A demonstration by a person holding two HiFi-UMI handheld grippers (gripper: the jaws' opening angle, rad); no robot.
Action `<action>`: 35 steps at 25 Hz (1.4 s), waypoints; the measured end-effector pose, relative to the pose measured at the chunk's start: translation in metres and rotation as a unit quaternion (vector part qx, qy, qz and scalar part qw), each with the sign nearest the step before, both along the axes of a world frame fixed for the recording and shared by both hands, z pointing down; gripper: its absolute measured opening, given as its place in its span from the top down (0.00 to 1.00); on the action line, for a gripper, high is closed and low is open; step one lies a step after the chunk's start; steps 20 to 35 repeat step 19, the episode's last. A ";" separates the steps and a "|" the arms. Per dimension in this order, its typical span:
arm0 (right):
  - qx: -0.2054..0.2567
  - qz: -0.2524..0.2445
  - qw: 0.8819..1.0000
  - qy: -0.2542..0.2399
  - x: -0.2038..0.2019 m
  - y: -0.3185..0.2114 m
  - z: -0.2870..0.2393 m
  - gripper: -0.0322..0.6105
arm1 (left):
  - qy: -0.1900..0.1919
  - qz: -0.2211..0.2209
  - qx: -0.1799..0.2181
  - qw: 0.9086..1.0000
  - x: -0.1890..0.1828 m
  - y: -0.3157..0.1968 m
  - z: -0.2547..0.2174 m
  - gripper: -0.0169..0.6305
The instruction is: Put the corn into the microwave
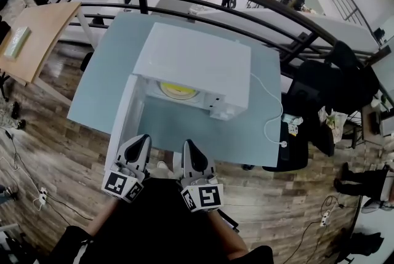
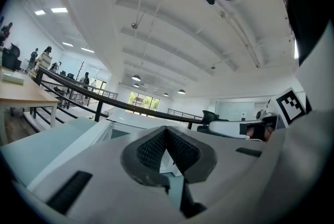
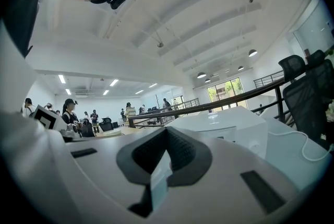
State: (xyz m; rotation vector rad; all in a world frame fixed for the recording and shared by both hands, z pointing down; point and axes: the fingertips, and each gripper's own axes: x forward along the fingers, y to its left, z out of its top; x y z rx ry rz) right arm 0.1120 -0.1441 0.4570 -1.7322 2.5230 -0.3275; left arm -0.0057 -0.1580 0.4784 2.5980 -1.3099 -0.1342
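Closest to the head camera, the left gripper (image 1: 143,140) and the right gripper (image 1: 188,144) are held side by side just in front of the person's dark-clothed body. Both are pointed level at the far side, toward the microwave (image 1: 194,63). Their marker cubes (image 1: 121,184) are seen at the near ends, and the hands behind them are hidden by the sleeves.

In the left gripper view the left gripper's (image 2: 166,131) dark ribbed pads are seen pressed together at the tip, with nothing caught between them. In the right gripper view the right gripper (image 3: 167,131) is likewise closed and empty.

The microwave is set on the pale tabletop (image 1: 203,133), with its door (image 1: 126,118) swung open to the left. The corn (image 1: 178,89) is seen inside the cavity as a yellow patch on a pale round plate. Most of it is cut off by the microwave's top edge, so its shape cannot be made out.

A white cable (image 1: 271,115) is trailed across the tabletop on the right.
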 end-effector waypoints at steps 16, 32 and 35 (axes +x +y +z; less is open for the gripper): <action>-0.003 -0.010 1.000 0.020 -0.007 -0.001 0.010 0.94 | 0.006 -0.002 -0.012 1.000 0.000 0.000 0.003 0.97; -0.004 -0.012 1.000 0.022 -0.008 -0.003 0.011 0.94 | 0.004 0.002 -0.009 1.000 0.002 -0.001 0.005 0.97; -0.004 -0.012 1.000 0.022 -0.008 -0.003 0.011 0.94 | 0.004 0.002 -0.009 1.000 0.002 -0.001 0.005 0.97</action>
